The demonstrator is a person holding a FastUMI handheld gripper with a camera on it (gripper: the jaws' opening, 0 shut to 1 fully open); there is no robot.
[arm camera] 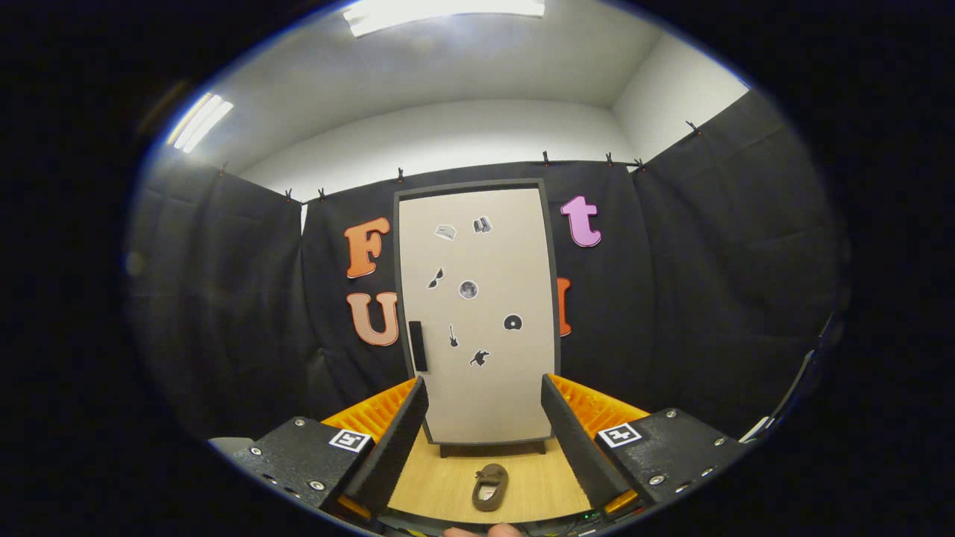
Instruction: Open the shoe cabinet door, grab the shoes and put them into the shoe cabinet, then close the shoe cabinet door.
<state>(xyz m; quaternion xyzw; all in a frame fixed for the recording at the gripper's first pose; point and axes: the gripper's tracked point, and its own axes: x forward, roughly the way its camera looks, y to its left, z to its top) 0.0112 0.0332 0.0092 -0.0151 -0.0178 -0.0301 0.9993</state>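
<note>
From my remote seat, the gripper [485, 395] hangs with its two fingers [395, 440] spread wide apart, holding nothing, aimed straight at the shoe cabinet [477, 313] that stands upright against the black cloth wall [224, 298] of the booth. The cabinet door [485, 388] is shut, a pale panel in a dark frame, with a dark handle [418, 346] low on its left edge and a scatter of small stickers [468, 289] across its face. A single brown shoe [490, 487] lies on the wooden table [448, 485] between my fingers, just ahead of the cabinet's foot and well short of the door, its opening turned up toward the camera. I see the shoe apart from both fingers, touching neither. Above the cloth wall run a white room wall and ceiling with lit lamps [444, 11]. A fingertip [477, 531] of the person holding the rig peeks in below the shoe.
</note>
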